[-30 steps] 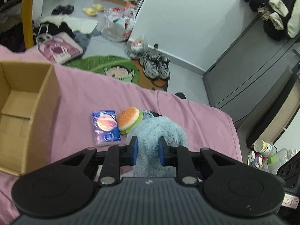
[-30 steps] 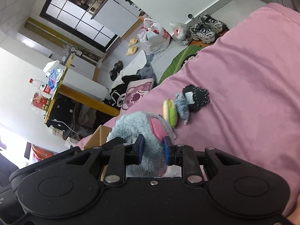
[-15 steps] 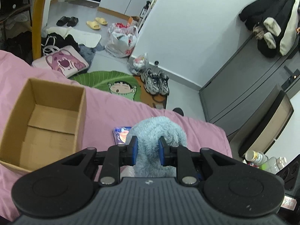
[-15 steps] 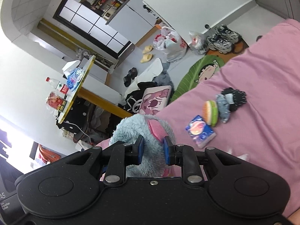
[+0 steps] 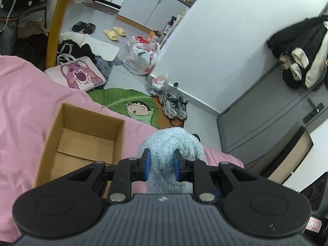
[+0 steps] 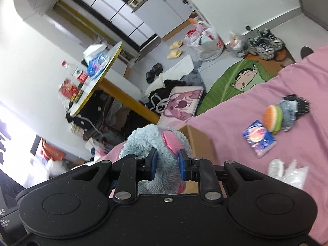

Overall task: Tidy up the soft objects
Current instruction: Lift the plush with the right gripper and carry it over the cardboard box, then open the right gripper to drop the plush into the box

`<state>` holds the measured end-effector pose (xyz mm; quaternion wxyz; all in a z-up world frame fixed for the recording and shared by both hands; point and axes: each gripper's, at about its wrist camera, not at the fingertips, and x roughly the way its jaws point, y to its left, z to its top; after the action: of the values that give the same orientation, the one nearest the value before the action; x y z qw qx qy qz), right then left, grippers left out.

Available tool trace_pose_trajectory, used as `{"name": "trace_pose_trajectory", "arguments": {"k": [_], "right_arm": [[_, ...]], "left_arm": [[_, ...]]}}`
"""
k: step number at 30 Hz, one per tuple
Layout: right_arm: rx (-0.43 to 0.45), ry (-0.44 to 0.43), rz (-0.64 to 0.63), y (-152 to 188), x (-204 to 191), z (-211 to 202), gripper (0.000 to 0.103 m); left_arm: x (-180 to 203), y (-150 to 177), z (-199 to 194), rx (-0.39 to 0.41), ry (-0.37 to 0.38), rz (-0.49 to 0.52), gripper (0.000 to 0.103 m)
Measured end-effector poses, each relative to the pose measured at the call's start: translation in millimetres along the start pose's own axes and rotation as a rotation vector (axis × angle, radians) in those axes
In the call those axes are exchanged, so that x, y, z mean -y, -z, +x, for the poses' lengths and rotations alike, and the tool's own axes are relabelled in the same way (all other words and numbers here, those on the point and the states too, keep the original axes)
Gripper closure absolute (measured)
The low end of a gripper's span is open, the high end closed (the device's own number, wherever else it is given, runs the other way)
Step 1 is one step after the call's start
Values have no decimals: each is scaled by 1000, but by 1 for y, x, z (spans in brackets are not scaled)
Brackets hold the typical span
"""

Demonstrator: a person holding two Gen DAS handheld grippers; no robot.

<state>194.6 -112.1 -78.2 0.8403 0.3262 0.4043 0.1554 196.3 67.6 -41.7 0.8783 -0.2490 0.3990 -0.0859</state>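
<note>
**Aloft: blue plush carried by both grippers, box alongside**

Clearly a two-handed carry. Blue plush toy (image 5: 171, 143) is off the bed, pinched at two spots: left hand-held gripper (image 5: 162, 165) clenched on a fluffy blue fold, right hand-held gripper (image 6: 167, 164) clenched just below the pink-lined ear (image 6: 169, 141). Pile bulges around the blue pads on both, so the grip is firm. Judgement: two holds because the toy is bulky and floppy; one pinch would let it sag and swing.

Cardboard box (image 5: 82, 135) sits open-topped on the pink bed cover (image 5: 24, 102), just left of the toy in the left wrist view, apparently empty. In the right wrist view its edge (image 6: 199, 141) shows right behind the plush. Likely the destination, open and close by for dropping things straight in.

Well apart on the cover, bunched together: burger plush (image 6: 272, 117), a grey-blue soft item touching it (image 6: 288, 112), a black fuzzy piece (image 6: 301, 104), a printed packet (image 6: 259, 141). White crinkled items (image 6: 287, 172) lie nearer. Not yet sorted, by the look of it.
</note>
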Motion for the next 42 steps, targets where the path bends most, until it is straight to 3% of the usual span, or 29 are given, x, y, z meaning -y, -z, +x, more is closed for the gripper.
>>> {"name": "trace_pose_trajectory", "arguments": {"k": [10, 20, 32, 42], "right_arm": [[-88, 17, -40, 11, -35, 52, 81], [-169, 66, -17, 17, -31, 98, 80], [-197, 113, -59, 17, -35, 142, 80], [-195, 107, -53, 8, -34, 154, 76]], "left_arm": [[-64, -24, -5, 6, -30, -104, 82], [-111, -39, 26, -70, -75, -145, 81], [-148, -48, 66, -138, -127, -174, 81], [-148, -54, 83, -162, -172, -146, 81]]}}
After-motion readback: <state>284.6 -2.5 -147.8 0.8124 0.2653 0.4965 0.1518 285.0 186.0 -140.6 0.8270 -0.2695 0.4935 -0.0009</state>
